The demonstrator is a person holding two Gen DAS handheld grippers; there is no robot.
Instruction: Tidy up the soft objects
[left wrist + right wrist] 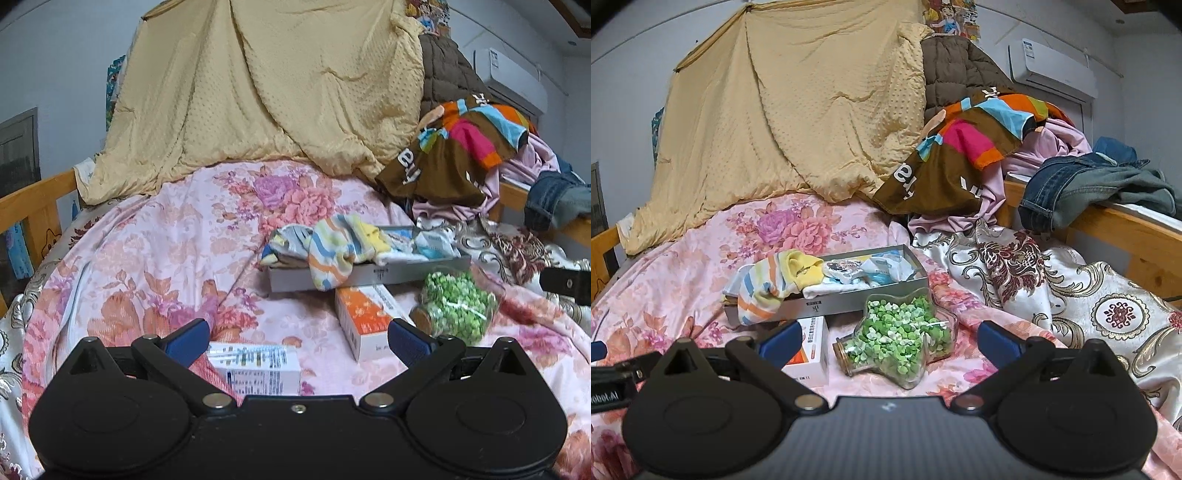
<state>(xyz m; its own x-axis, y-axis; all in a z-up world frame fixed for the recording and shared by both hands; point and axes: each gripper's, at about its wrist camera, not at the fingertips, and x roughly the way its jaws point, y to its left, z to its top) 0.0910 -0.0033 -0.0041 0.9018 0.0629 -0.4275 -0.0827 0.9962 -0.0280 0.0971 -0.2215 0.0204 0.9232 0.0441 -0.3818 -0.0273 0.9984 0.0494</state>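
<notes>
Striped sock [768, 288] draped over left end of grey box [849, 301], mid-bed, half out. Left gripper [298, 341], right gripper [888, 341] both spread wide, empty. Risks: sock slips off rim; glass star jar [897, 341] just beside box rolls if bumped.

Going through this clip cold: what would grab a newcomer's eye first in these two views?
Probably the big yellow quilt heaped at the back of the bed, with a bright multicoloured garment on the clothes pile to its right. Nearer, a star-shaped jar of green bits lies on its side on the floral sheet, in front of a grey box with a striped sock draped over its edge. Both grippers, left and right, are open and empty.
</notes>
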